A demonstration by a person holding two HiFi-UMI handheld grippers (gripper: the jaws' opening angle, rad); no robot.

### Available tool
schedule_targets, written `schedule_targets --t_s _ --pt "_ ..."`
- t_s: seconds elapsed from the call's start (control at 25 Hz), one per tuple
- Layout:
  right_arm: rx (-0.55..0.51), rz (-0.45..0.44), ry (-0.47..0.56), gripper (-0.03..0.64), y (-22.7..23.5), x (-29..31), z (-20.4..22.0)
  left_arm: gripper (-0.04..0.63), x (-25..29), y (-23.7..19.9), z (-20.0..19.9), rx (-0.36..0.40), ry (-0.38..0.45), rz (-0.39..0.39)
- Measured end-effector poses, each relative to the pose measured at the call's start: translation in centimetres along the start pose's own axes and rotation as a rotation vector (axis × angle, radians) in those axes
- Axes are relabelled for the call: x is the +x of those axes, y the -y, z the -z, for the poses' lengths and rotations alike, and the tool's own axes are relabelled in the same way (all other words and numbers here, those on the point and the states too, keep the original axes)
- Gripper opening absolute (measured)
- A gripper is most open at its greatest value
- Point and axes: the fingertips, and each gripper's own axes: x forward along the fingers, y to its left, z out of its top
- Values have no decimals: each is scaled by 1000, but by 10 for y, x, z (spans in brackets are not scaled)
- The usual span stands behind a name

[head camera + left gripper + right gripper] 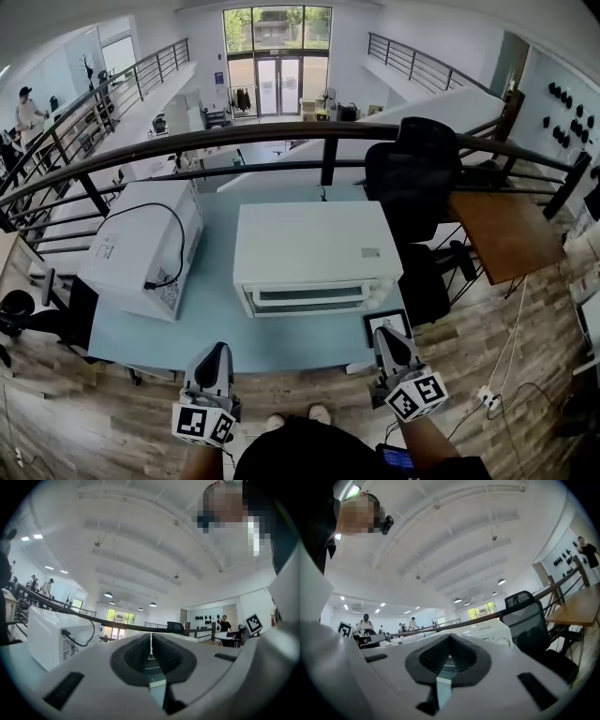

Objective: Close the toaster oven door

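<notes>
Head view: toaster oven [314, 253] sits mid-surface [216, 328], beside a microwave [145, 244]. Its door [305, 298] looks already upright; contents not visible. Left tool [217, 352] and right tool [388, 336] hover at the near edge.
Left gripper view: jaws together, empty.
Right gripper view: same.
Door likely stiff, hinged and light; push at the top handle bar.

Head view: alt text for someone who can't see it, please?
A white toaster oven, door apparently shut, sits on a pale blue table, another white appliance to its left. A person holds the left gripper and right gripper, both shut and empty, near the table's edge.
</notes>
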Motion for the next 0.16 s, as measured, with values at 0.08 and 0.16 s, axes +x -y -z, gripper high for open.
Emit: schedule_targets --t_s 0.08,0.16 --pt "1 -7 -1 -5 0 2 -1 17 2 -1 -1 6 17 9" --pt "0 -12 -2 -5 -1 5 -1 17 4 -2 -2 9 32 17"
